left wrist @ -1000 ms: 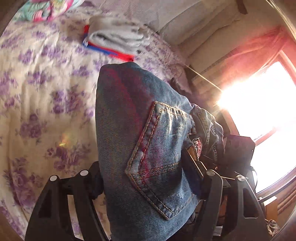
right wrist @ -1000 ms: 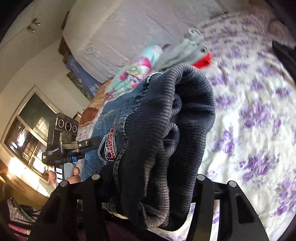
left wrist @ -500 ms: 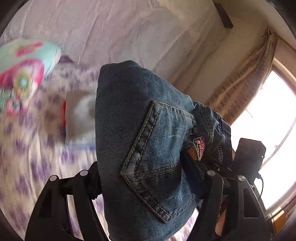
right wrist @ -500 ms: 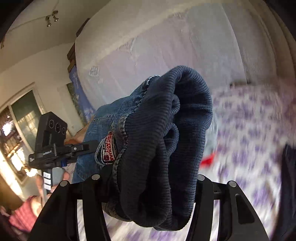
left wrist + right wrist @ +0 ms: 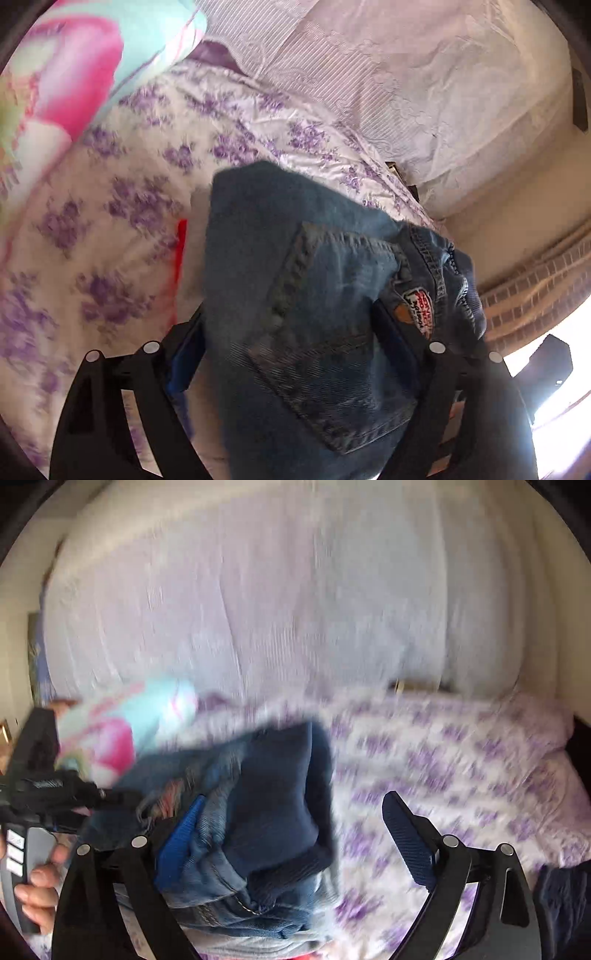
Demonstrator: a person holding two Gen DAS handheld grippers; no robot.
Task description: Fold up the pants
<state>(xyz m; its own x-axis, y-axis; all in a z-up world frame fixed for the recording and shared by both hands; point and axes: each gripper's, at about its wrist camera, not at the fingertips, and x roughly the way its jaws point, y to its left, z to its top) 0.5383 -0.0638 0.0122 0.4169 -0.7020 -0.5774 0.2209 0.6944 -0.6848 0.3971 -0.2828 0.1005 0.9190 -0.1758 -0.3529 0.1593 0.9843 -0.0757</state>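
The folded blue jeans (image 5: 317,325) fill the left wrist view, back pocket and red-white patch facing me. My left gripper (image 5: 291,354) has its fingers spread wide on either side of the bundle, and its blue left pad stands off the denim. In the right wrist view the jeans (image 5: 258,812) with their dark ribbed cuff lie against the left finger, on a stack of folded clothes low on the bed. My right gripper (image 5: 295,830) is open, its right finger (image 5: 406,842) well apart from the cloth. The other handheld gripper (image 5: 44,794) shows at left.
The bed has a white cover with purple flowers (image 5: 110,229). A pink and turquoise pillow (image 5: 74,74) lies at its head against a white lace-covered headboard (image 5: 295,590). A red edge of folded clothes (image 5: 181,251) shows beside the jeans. A curtain and bright window (image 5: 546,295) are at right.
Both grippers carried the jeans toward the head of the bed and down onto the clothes stack. The right gripper's fingers opened off the cuff. The left gripper's fingers spread too.
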